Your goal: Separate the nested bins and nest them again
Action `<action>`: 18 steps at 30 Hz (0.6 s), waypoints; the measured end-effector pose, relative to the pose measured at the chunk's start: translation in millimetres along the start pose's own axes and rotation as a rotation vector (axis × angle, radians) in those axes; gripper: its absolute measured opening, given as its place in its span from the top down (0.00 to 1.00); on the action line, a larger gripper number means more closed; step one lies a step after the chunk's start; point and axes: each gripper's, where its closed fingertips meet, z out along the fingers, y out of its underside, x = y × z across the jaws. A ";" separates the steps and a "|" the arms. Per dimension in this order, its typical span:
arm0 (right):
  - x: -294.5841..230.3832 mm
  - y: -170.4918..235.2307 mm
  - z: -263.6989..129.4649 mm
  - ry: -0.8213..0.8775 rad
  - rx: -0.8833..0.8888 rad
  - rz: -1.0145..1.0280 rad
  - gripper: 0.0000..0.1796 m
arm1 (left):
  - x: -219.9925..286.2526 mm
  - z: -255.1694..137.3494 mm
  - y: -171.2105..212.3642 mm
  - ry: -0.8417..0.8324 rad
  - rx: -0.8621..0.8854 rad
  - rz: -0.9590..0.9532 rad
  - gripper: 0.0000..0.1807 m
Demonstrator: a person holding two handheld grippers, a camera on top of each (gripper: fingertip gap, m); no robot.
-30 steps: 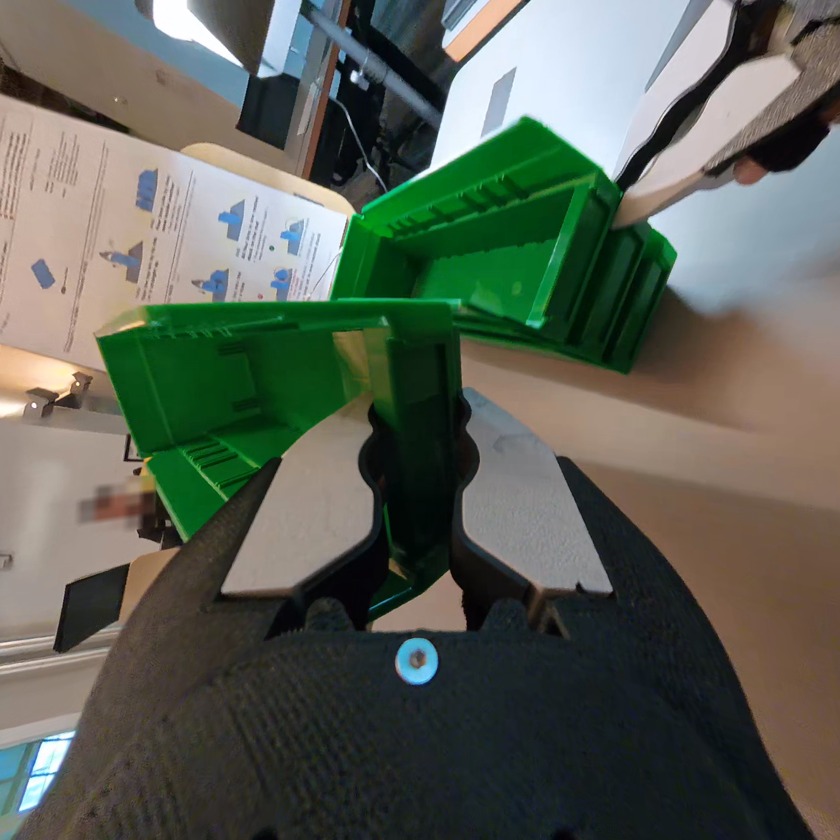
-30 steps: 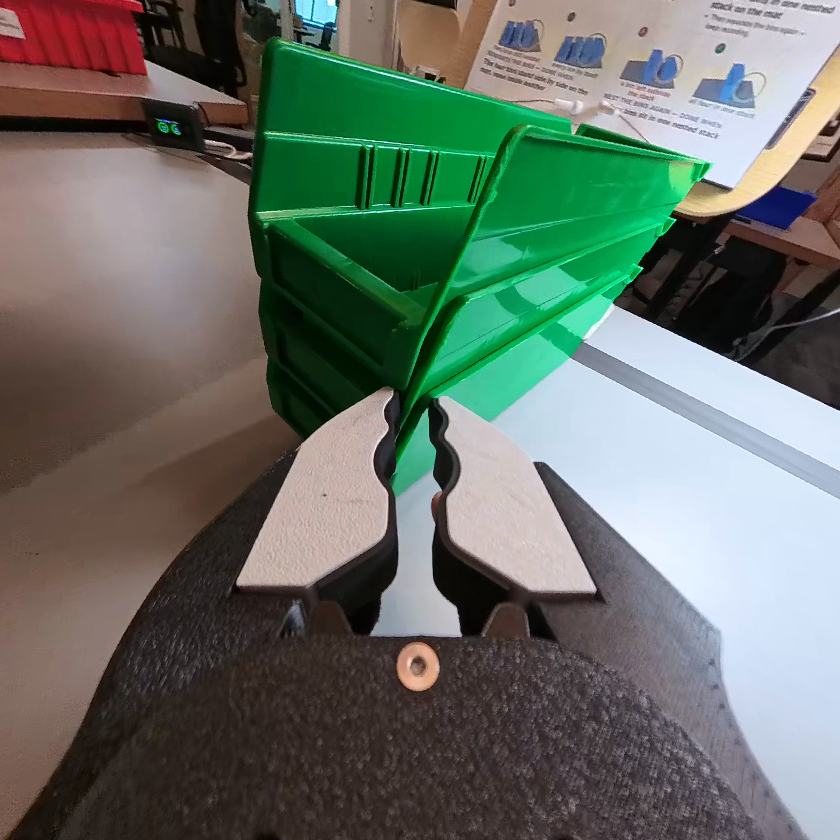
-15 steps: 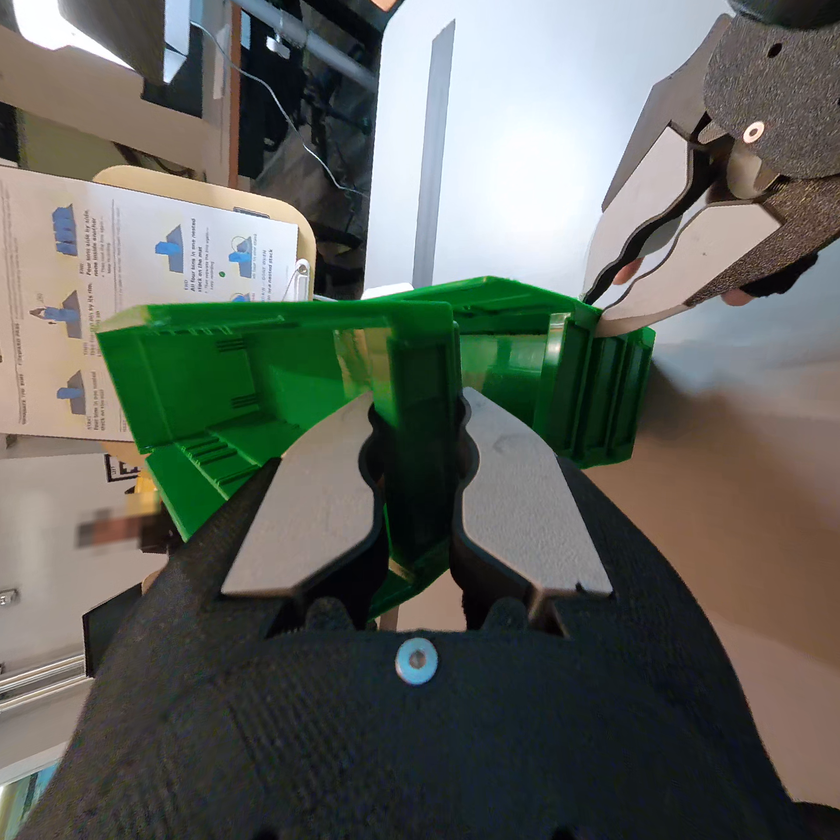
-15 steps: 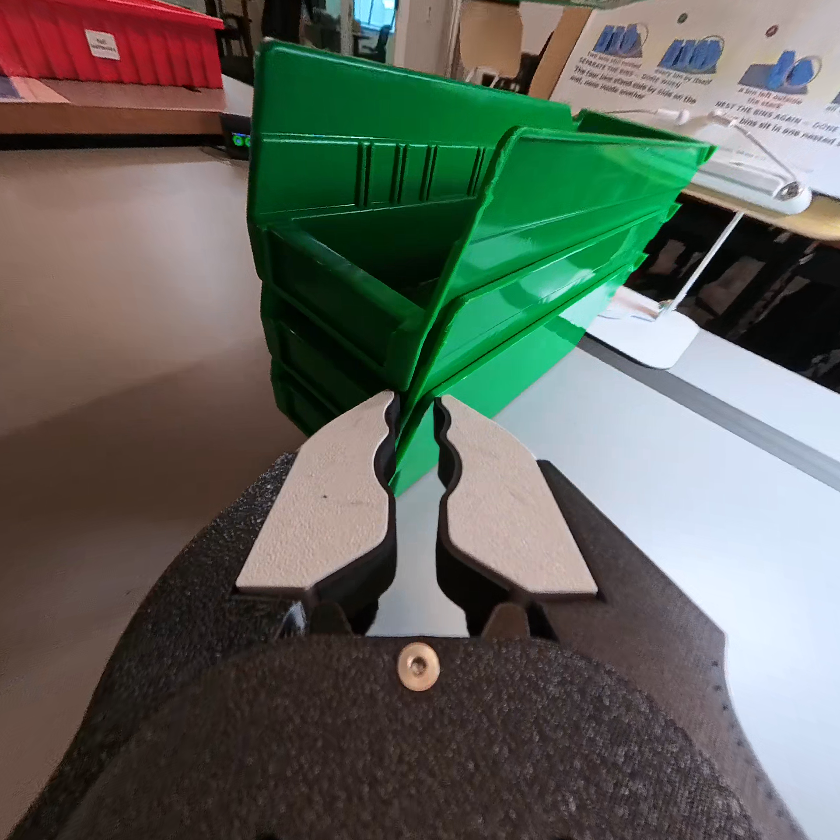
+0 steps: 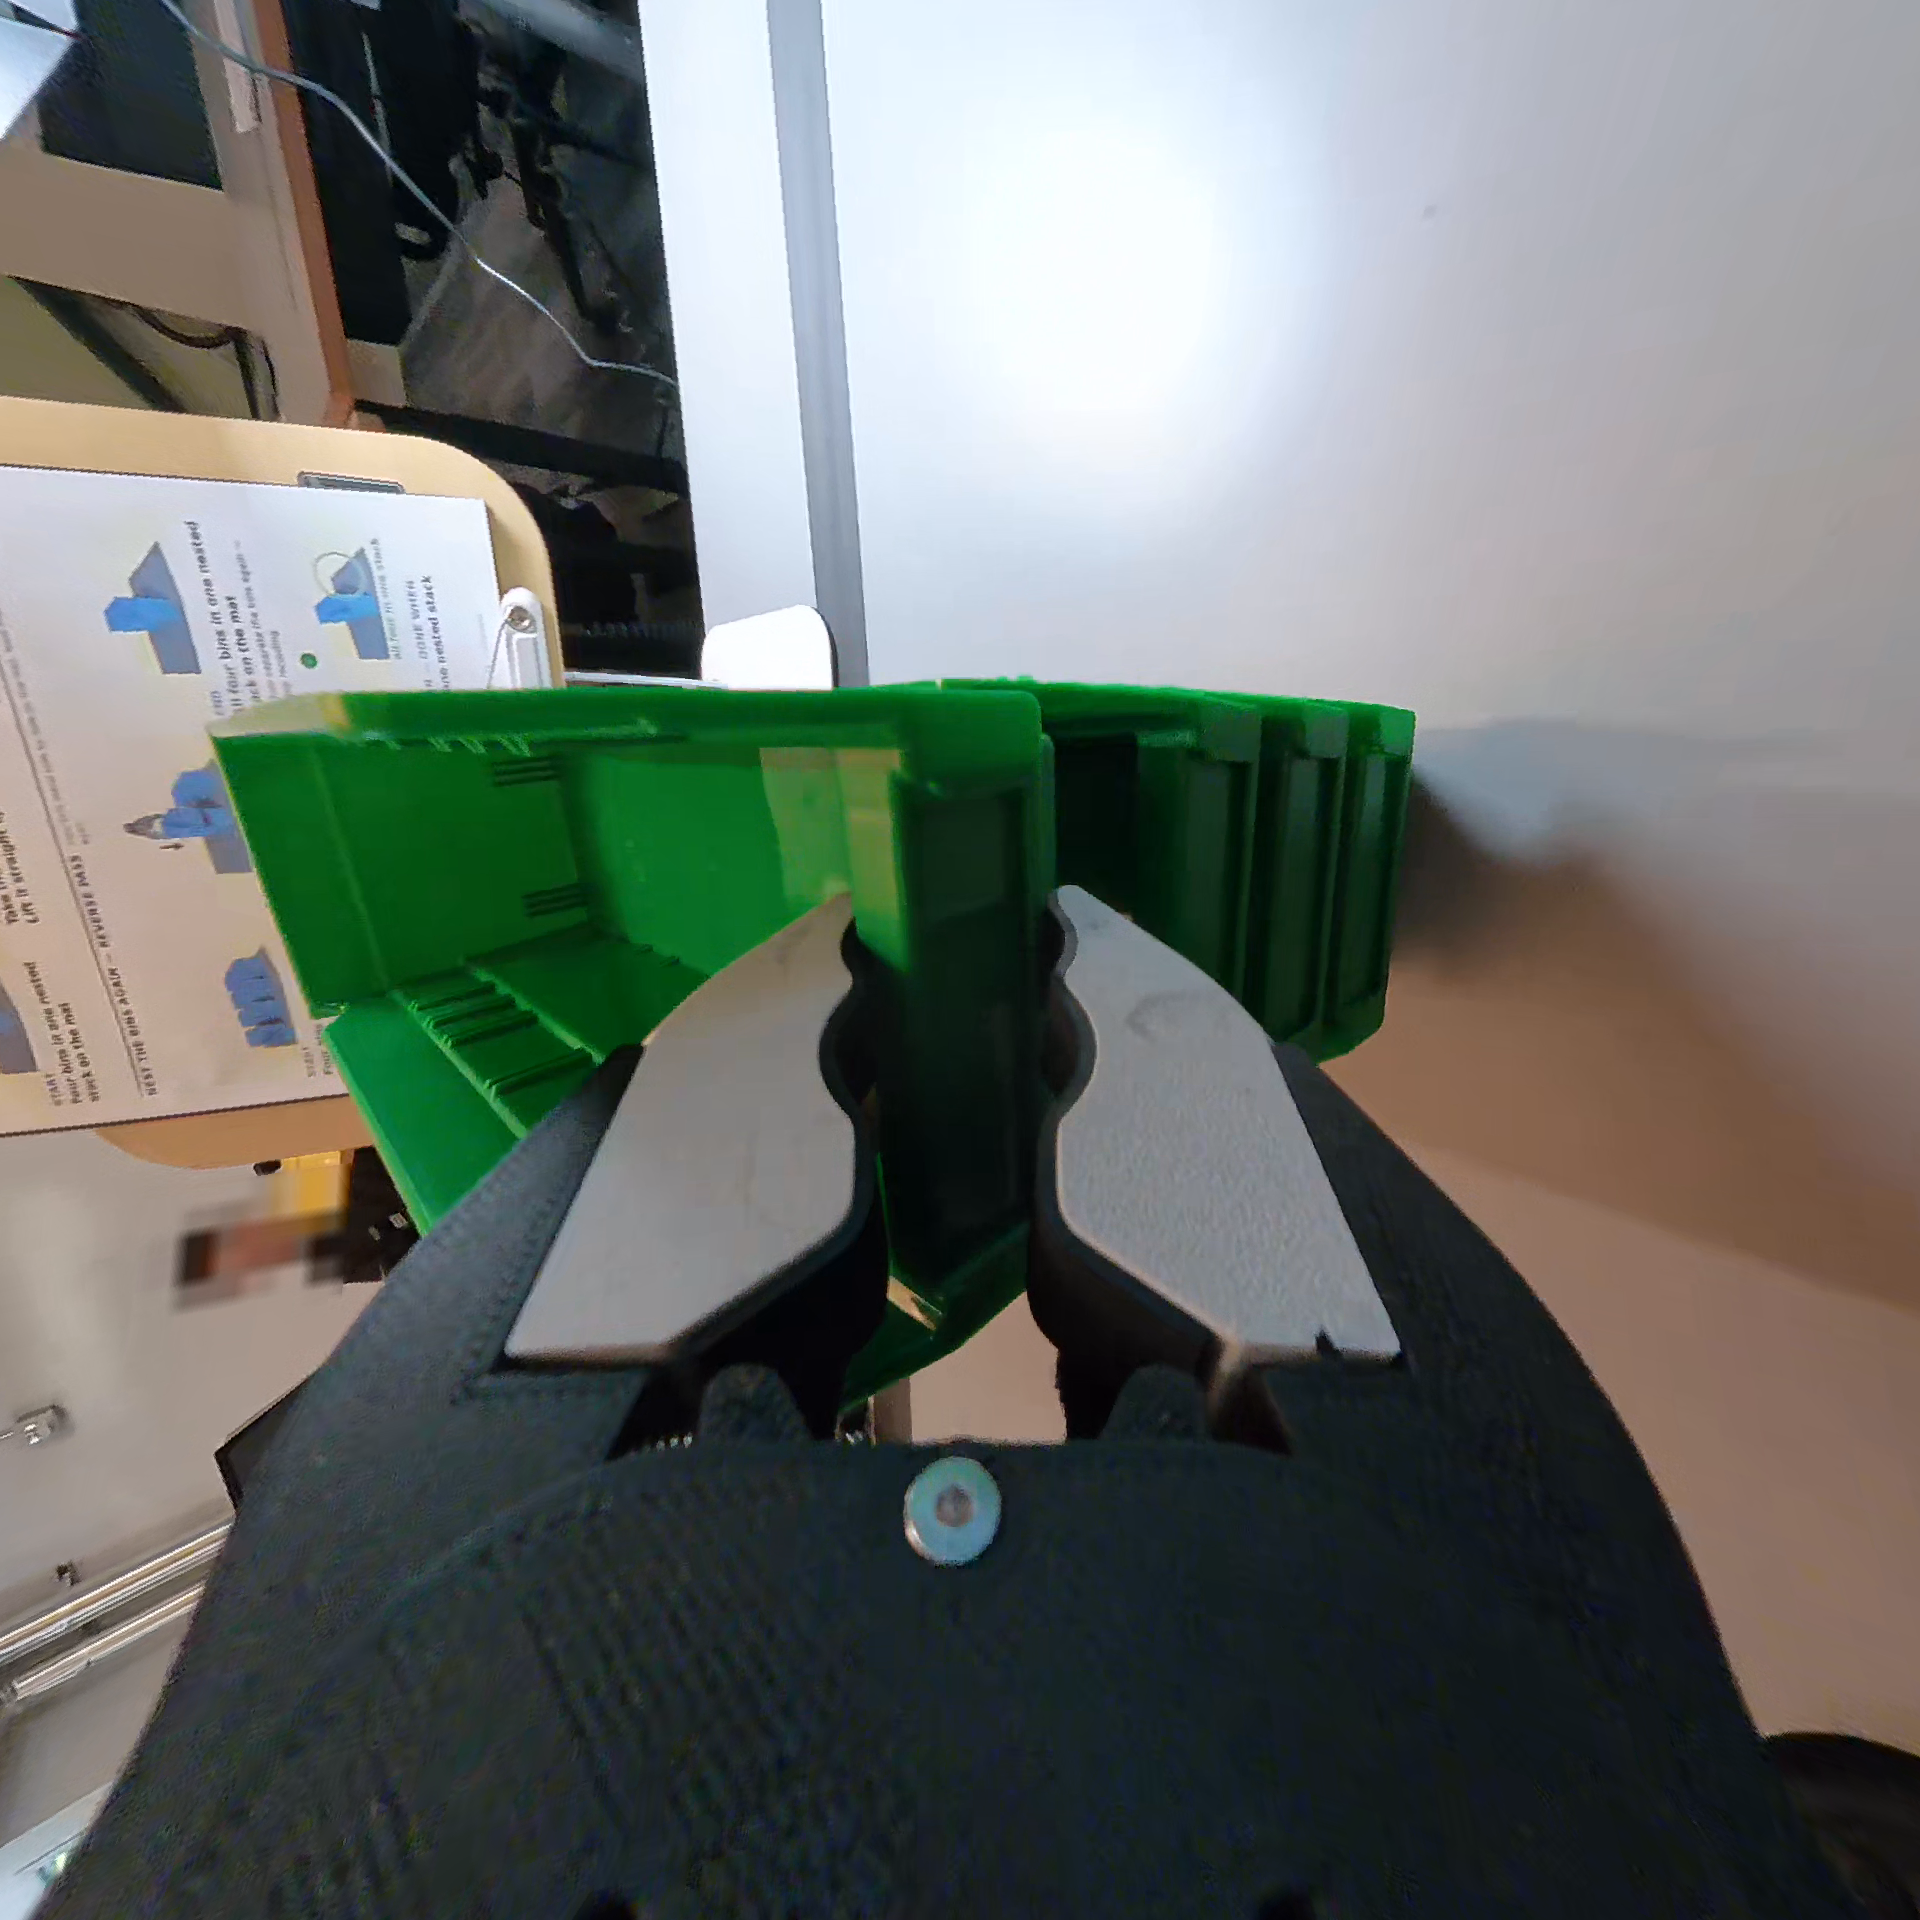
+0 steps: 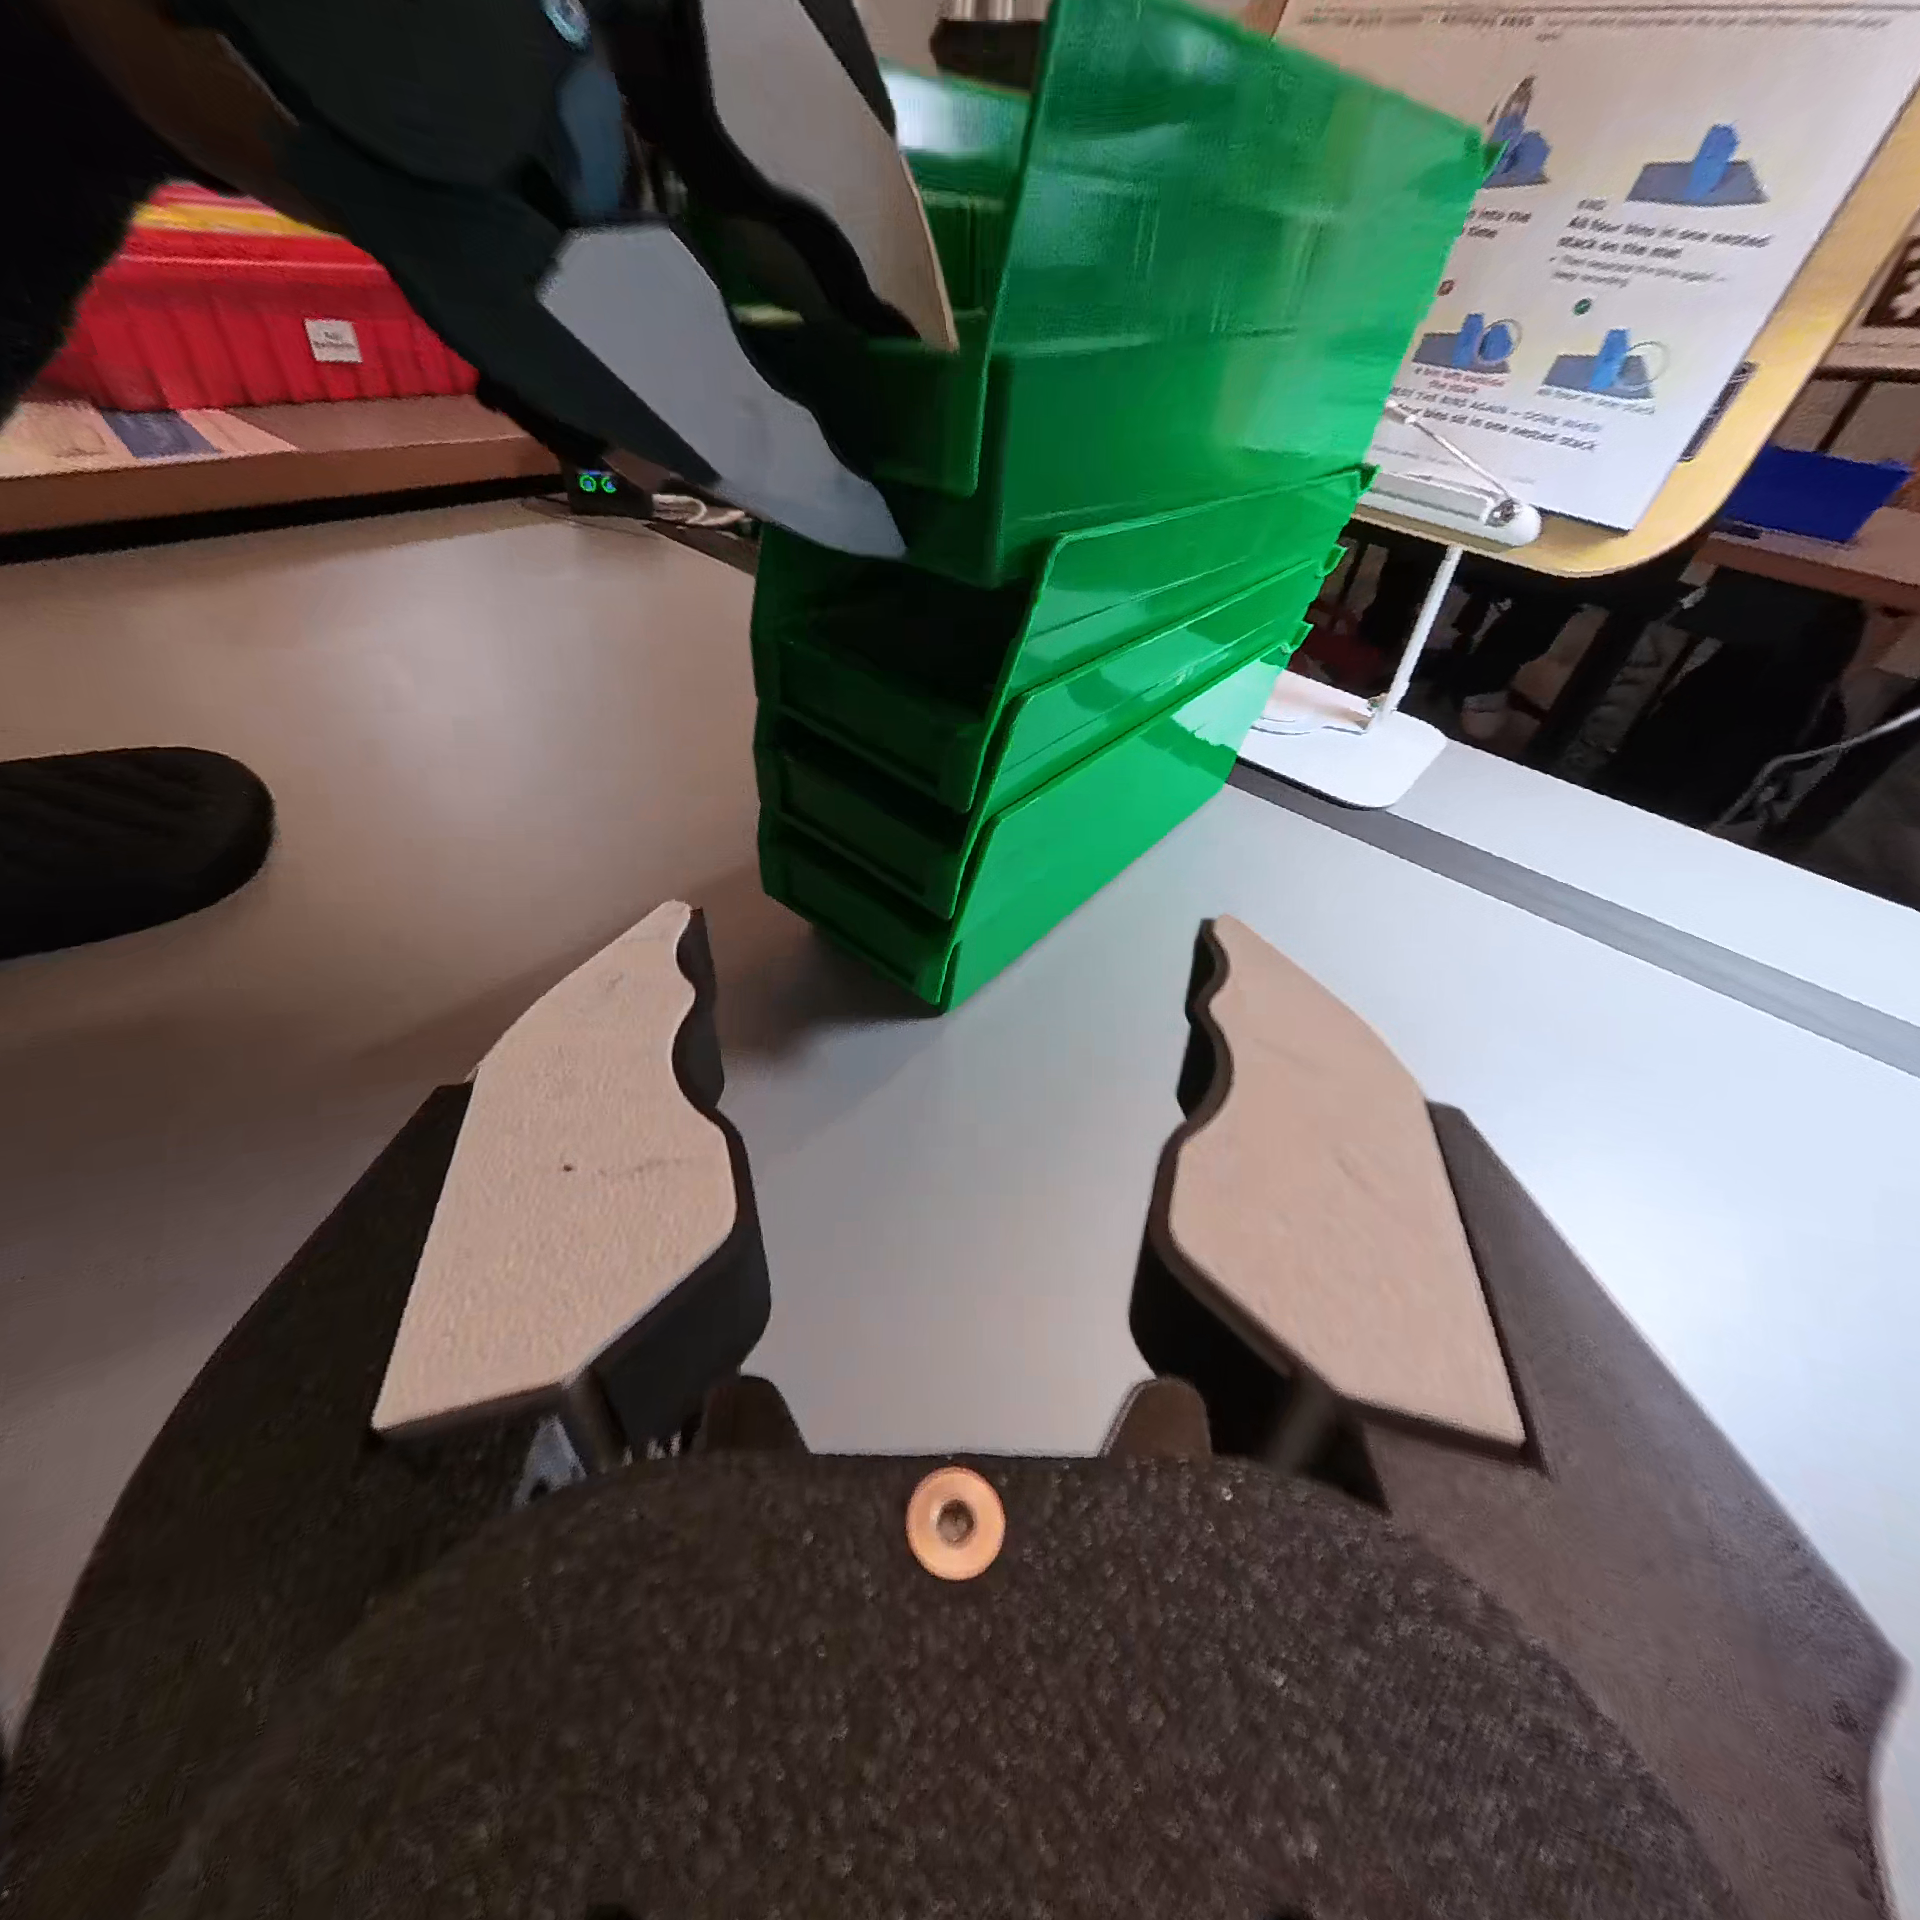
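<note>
Your left gripper point(image 5: 951, 914) pinched the front lip of the top bin point(image 5: 582, 873), one finger inside the bin and one outside, jaws clamped on the wall. That grip at the low front edge probably gave you control of tilt while lowering it into the stack point(image 6: 997, 748). In the right view the top bin point(image 6: 1195, 291) sat over the other three, its back higher than its front, so it looked only partly seated; front end in, rear not down yet, as far as I could judge.

Your right gripper point(image 6: 945, 935) hung just in front of the stack, apart from it, jaws spread wide and holding nothing. My guess: it was kept low and near so it could steady the lower bins if they slid on the desk point(image 6: 1558, 1091).

The stack stood on the pale desk near the grey seam strip point(image 6: 1662, 935), open fronts facing your right gripper. Behind it a board with an instruction sheet point(image 6: 1621, 260) stood on a white stand point(image 6: 1382, 748); red bins point(image 6: 239, 322) sat on another desk at back left.

Stage, judged: re-nesting, last bin going in. Risk: pushing the front lip only could jam the tilted bin on the rims below or shove the whole stack back.
</note>
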 end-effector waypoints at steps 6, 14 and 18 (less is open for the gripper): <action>-1.0 0.5 -46.6 0.058 0.018 0.035 0.50 | 12.3 22.6 8.5 0.049 -0.050 -0.012 0.83; 6.0 12.6 -67.8 0.098 0.024 0.079 0.50 | 25.5 39.9 15.1 0.072 -0.049 -0.036 0.83; 4.7 14.8 -62.7 0.087 0.023 0.089 0.50 | 28.1 38.2 11.3 0.082 0.014 -0.069 0.81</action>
